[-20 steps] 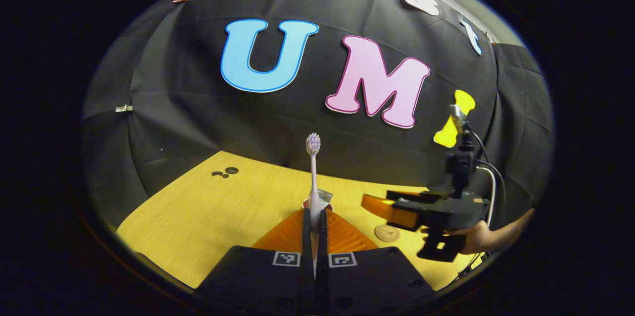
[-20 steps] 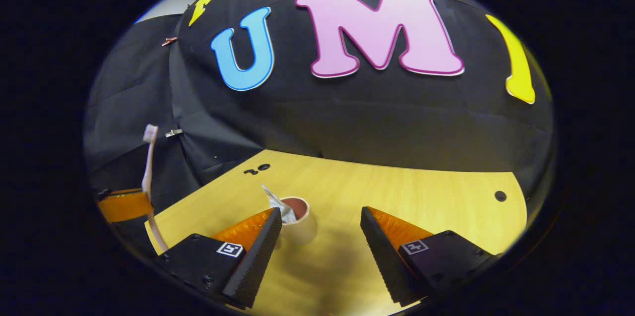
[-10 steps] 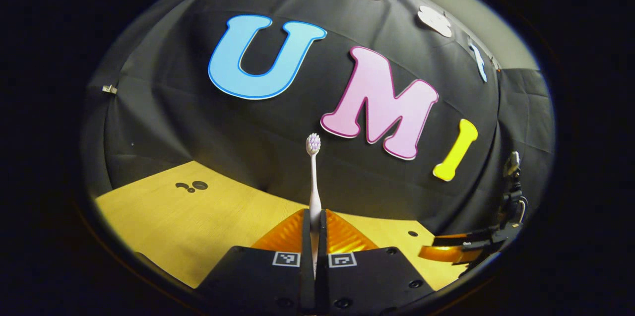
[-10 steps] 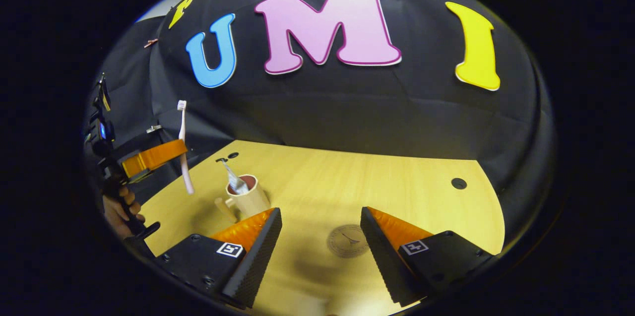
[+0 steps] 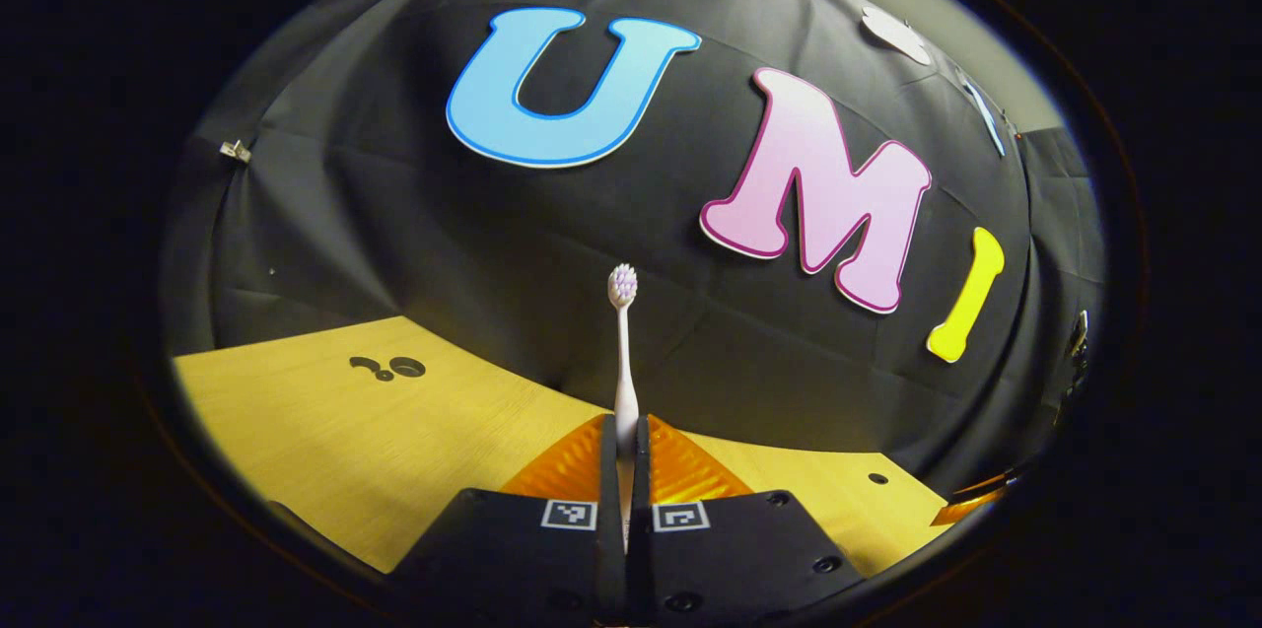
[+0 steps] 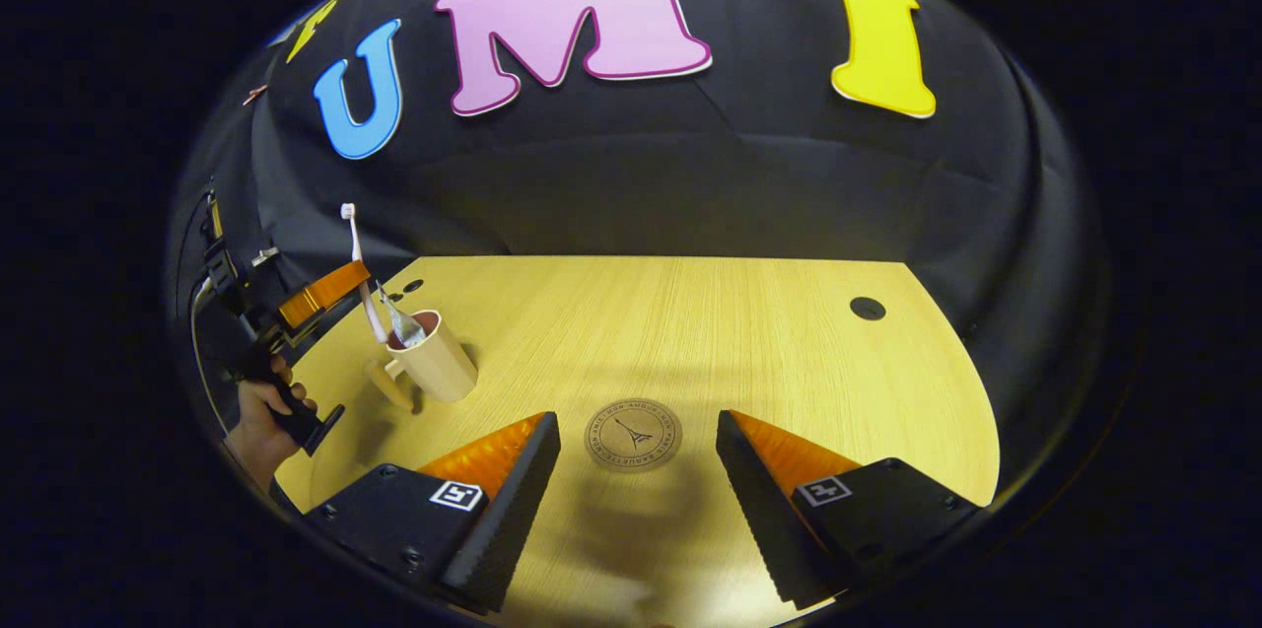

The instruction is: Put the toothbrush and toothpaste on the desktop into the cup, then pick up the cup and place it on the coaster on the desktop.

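A white toothbrush (image 5: 622,352) stands upright with its bristles on top, and my left gripper (image 5: 624,441) is shut on its handle. In the right gripper view the left gripper (image 6: 320,291) holds the toothbrush (image 6: 353,248) just left of a beige cup (image 6: 439,370); the handle's lower end reaches the cup's rim. A crumpled toothpaste tube (image 6: 402,327) sticks out of the cup. My right gripper (image 6: 638,431) is open and holds nothing. It hangs above the table, with the round brown coaster (image 6: 633,434) seen between its fingers.
The yellow wooden table (image 6: 710,332) has a cable hole (image 6: 868,308) at the far right and small holes (image 5: 389,369) at the far left. A hand (image 6: 261,416) grips the left gripper's handle. An edge of the right gripper (image 5: 971,500) shows low at the right.
My right gripper has drawn back to the right, away from the cup, and the coaster has come between its fingers. My left gripper has carried the toothbrush to the cup's rim.
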{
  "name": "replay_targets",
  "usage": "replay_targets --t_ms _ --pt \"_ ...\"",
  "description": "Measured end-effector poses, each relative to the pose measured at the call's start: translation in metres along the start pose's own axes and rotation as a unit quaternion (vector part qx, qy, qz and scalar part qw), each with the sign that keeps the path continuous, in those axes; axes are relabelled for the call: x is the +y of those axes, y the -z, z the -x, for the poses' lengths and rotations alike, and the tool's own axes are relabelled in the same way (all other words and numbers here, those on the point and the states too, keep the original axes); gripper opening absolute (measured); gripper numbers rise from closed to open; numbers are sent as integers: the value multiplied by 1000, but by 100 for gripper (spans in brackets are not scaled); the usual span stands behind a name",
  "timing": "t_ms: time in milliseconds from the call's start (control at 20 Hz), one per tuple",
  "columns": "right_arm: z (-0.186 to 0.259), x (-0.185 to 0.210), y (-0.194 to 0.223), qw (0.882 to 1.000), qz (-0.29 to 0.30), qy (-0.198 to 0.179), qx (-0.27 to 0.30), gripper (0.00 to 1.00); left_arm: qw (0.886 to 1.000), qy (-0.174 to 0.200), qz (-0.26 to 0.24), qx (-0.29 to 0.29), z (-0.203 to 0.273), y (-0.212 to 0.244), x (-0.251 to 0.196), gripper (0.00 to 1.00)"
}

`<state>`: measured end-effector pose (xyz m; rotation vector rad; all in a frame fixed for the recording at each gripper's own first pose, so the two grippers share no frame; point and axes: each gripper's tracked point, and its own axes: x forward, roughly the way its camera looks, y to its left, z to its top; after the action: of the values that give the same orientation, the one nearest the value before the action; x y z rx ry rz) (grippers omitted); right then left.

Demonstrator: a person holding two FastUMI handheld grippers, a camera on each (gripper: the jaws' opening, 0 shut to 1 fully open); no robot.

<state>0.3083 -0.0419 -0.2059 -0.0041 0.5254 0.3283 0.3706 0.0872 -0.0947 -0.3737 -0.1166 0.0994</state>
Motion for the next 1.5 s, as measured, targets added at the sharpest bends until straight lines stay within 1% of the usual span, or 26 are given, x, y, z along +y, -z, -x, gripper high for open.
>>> replay_targets --t_ms 150,350,500,550,700,750,900,950,1000,1050,1100,1200,1400,1500 --pt "0 -2 -1 1000 7 3 -7 99 1000 3 11 0 -9 7 2 6" --pt "5 -7 1 1000 15 4 -5 98 1000 5 -5 13 -12 24 2 6" --pt "10 -11 3 999 34 7 -9 99 999 7 -42 34 -8 45 -2 6" --pt "13 -12 4 999 37 7 -10 99 998 10 -54 42 -5 51 -5 8" --pt "17 -18 14 1000 26 13 0 98 994 14 -85 61 2 64 -9 12" --pt "18 -21 15 1000 19 15 1 98 994 19 -91 65 4 64 -11 21" --pt "22 -30 15 1000 10 25 -1 99 992 21 -102 69 15 53 -11 69" --pt "24 -33 14 1000 7 28 -3 98 991 18 -109 79 19 51 -8 85" --pt "26 -35 12 1000 2 28 -3 98 988 8 -120 99 26 52 -3 87" --pt "29 -36 12 1000 -1 27 -4 98 984 -5 -133 117 32 54 3 93" --pt "31 -39 11 1000 -1 27 -4 98 981 -11 -146 130 39 54 5 94" --pt "37 -44 10 1000 -3 29 -4 98 975 -10 -159 153 51 55 3 96" --pt "53 -52 5 999 -20 33 -5 98 963 -14 -171 209 77 62 -8 98" --pt "63 -57 4 999 -22 35 -8 98 957 -11 -161 241 86 68 -17 98"
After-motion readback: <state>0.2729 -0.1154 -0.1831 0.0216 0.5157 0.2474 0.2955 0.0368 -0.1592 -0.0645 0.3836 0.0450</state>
